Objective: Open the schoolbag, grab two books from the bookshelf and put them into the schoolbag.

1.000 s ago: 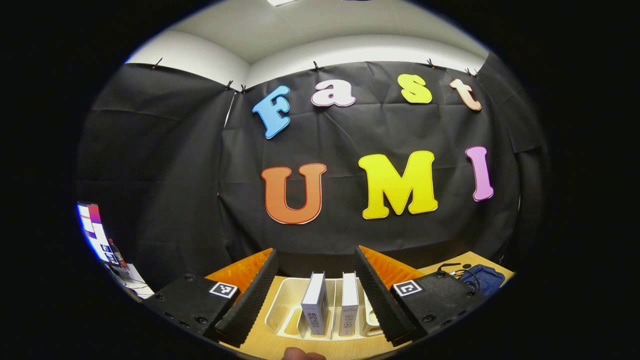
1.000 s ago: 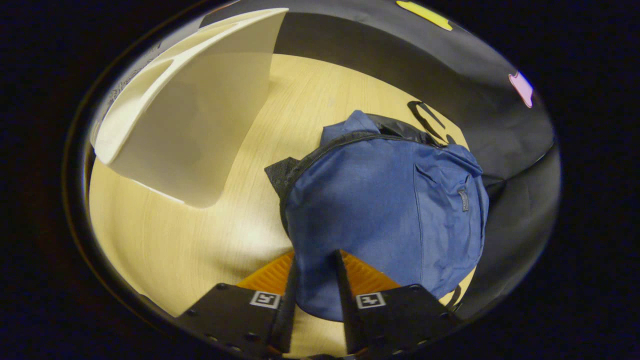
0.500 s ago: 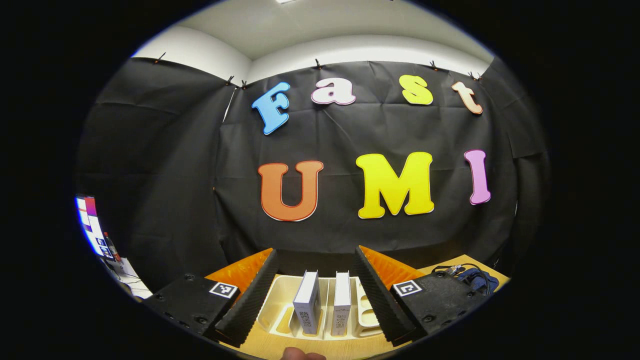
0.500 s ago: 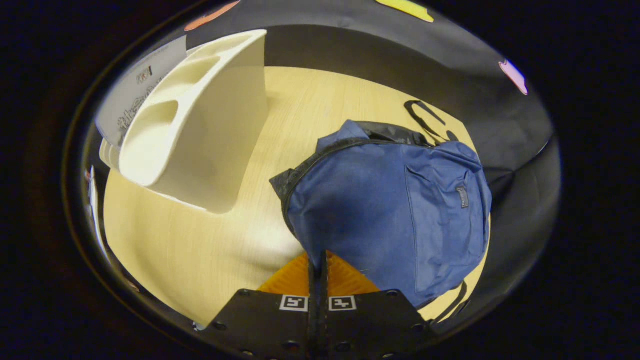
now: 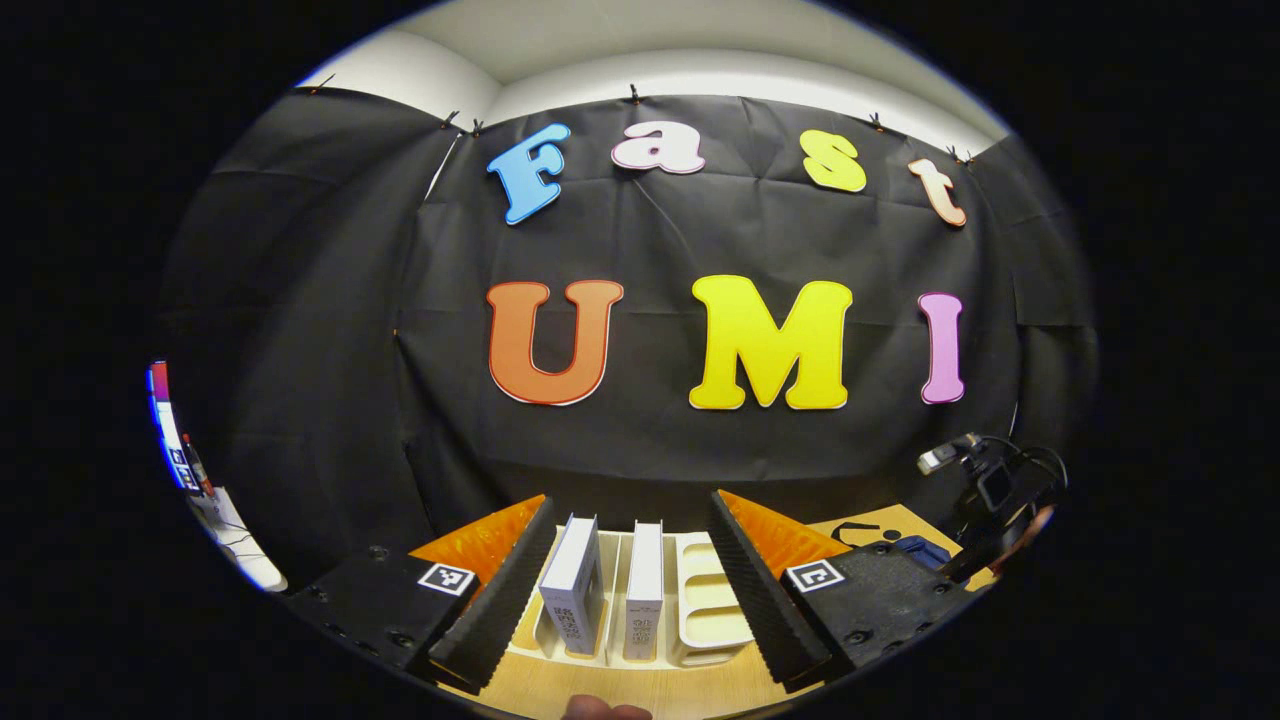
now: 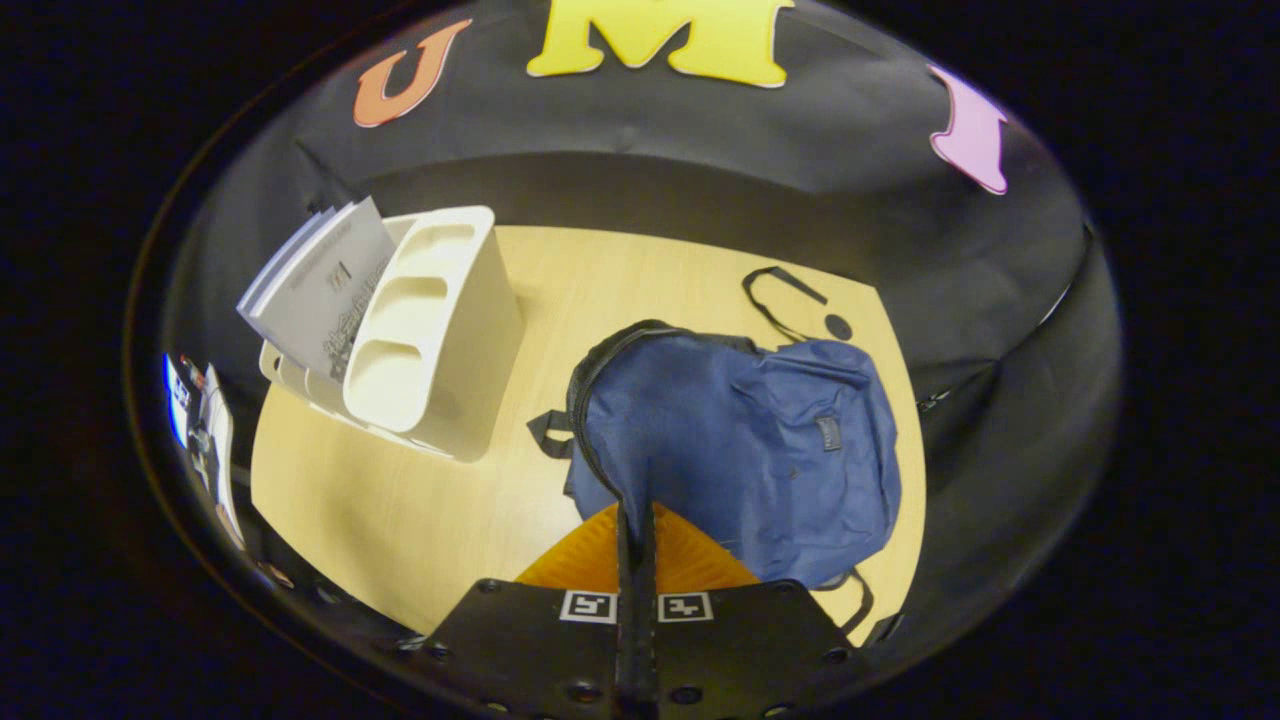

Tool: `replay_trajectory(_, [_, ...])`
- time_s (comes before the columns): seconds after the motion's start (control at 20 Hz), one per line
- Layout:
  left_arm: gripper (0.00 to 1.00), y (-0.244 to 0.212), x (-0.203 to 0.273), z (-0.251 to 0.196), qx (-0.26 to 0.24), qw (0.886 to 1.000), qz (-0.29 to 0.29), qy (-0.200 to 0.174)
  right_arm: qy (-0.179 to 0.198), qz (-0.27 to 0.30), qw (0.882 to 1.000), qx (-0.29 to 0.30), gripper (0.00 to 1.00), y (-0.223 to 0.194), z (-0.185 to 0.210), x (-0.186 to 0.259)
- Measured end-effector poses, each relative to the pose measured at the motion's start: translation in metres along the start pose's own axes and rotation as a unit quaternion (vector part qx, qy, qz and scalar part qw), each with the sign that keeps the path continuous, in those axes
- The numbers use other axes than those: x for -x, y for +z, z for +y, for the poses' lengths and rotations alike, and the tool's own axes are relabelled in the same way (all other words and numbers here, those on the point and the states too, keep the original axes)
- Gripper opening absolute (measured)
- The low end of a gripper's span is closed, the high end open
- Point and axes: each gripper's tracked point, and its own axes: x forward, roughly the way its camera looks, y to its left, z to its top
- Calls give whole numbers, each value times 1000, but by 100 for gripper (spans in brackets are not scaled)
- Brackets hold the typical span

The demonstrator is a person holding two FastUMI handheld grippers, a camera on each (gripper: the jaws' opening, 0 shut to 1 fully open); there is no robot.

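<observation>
1. Right gripper (image 6: 636, 520): jaws clenched together over the near edge of the blue schoolbag (image 6: 740, 450); whether they pinch fabric cannot be told.
2. Left gripper (image 5: 628, 575): jaws released, two books (image 5: 572, 598) upright between them in the bookshelf (image 5: 705, 600) on the bench (image 6: 420, 510).

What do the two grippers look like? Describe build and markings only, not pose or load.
Left gripper: two blocky black housings with visible screws, each bearing a square black-and-white marker tag; long wedge-shaped fingers with ribbed inner faces. Right gripper: the same black screwed housings, with two marker tags side by side.
</observation>
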Motion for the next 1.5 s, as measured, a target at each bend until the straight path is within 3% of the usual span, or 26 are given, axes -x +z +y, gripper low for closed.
replay_trajectory(0.3, [97, -9, -19, -9, -13, 999, 31, -20, 2, -14, 1000, -13, 0, 18, -53, 35])
replay_trajectory(0.65, [97, -17, -49, -1, -28, 995, 93, -36, 17, -10, 998, -57, 0, 24, -101, 43])
replay_trajectory(0.95, [97, -44, -73, 1, -42, 974, 209, -73, 34, -13, 998, -58, 0, 30, -118, 49])
replay_trajectory(1.05, [97, -52, -83, 0, -57, 964, 245, -84, 41, -12, 997, -60, 0, 29, -122, 50])
replay_trajectory(1.2, [97, -69, -95, -8, -53, 939, 322, -106, 43, -15, 997, -62, 0, 29, -131, 53])
replay_trajectory(1.5, [98, -107, -105, -12, -76, 869, 472, -123, 51, -12, 996, -66, 0, 27, -140, 52])
